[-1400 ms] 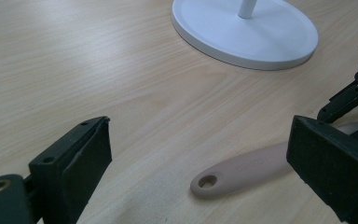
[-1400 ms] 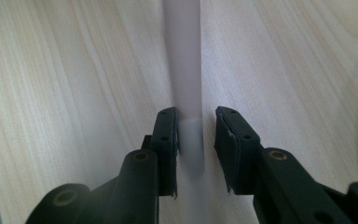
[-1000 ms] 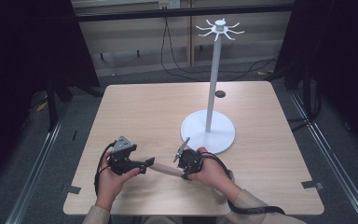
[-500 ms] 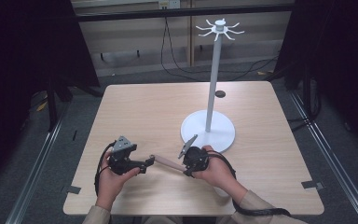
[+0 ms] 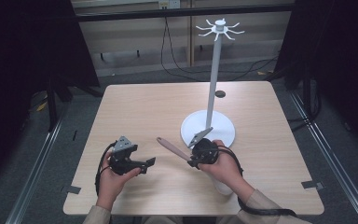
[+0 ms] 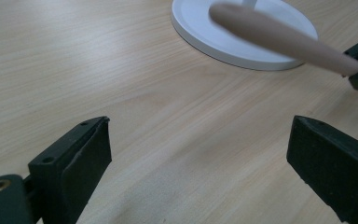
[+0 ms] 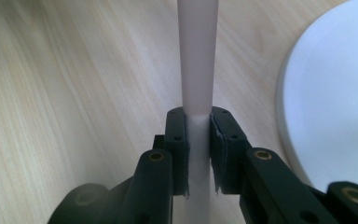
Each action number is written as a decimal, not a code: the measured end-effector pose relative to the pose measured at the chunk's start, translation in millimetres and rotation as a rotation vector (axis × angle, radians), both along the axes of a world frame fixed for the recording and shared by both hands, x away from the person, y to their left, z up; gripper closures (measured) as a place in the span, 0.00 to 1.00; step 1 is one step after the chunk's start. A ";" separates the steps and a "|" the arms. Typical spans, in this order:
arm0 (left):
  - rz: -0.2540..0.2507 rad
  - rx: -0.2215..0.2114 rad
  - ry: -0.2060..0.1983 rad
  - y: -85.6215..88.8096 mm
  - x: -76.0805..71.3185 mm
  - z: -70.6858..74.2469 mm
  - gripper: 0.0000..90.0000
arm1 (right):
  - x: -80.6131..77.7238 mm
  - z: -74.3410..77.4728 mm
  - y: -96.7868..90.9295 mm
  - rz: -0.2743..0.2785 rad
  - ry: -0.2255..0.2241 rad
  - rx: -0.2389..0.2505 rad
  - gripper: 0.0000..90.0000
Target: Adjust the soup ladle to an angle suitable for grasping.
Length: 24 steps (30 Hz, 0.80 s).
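Wooden and stiff, the utensil handle (image 5: 172, 149) looks light but smooth; your right gripper (image 5: 196, 161) clamps it above the table (image 5: 144, 107), beside the stand base (image 5: 223, 130). Grip mid-shaft. Your left gripper (image 5: 150, 162) gapes empty.

No readable text, labels, brands or nos. on any surface, no signs either

Both grippers (image 5: 150, 162) (image 5: 192, 161) were black with brass-coloured screws, black trailing cables, grey three-cornered plates; sleeves (image 5: 265, 205) were beige.
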<state>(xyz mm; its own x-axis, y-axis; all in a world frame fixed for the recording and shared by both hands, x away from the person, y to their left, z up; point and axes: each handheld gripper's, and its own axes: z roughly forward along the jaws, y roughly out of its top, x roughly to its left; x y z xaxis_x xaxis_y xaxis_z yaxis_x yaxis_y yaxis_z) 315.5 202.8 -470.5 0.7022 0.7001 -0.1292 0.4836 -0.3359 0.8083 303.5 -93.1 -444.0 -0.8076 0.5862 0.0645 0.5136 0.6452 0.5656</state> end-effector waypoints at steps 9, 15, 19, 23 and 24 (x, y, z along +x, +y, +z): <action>-0.002 0.005 -0.002 -0.4 -0.1 0.0 0.07 | -2.7 18.4 -17.4 -0.079 -0.079 0.133 0.87; -0.003 0.007 0.004 -1.1 -0.3 -0.4 0.07 | -5.9 27.8 -29.1 -0.131 -0.144 0.222 0.87; -0.006 0.009 0.002 -1.9 -0.3 -0.7 0.07 | -9.0 33.5 -36.2 -0.180 -0.198 0.273 0.87; -0.004 0.005 0.001 -1.9 -0.5 -0.1 0.07 | -10.8 36.4 -42.8 -0.207 -0.215 0.321 0.88; -0.004 0.005 0.001 -1.9 -0.5 -0.1 0.07 | -10.8 36.4 -42.8 -0.207 -0.215 0.321 0.88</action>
<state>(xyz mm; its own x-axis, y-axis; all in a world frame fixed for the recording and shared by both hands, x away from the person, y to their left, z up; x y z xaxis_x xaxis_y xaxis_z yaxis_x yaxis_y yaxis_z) 314.9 200.9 -470.6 0.7052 0.6977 -0.1263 0.4829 -0.3422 0.8061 292.8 -135.9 -407.6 -0.6903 0.7147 0.1132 0.4622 0.3151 0.8289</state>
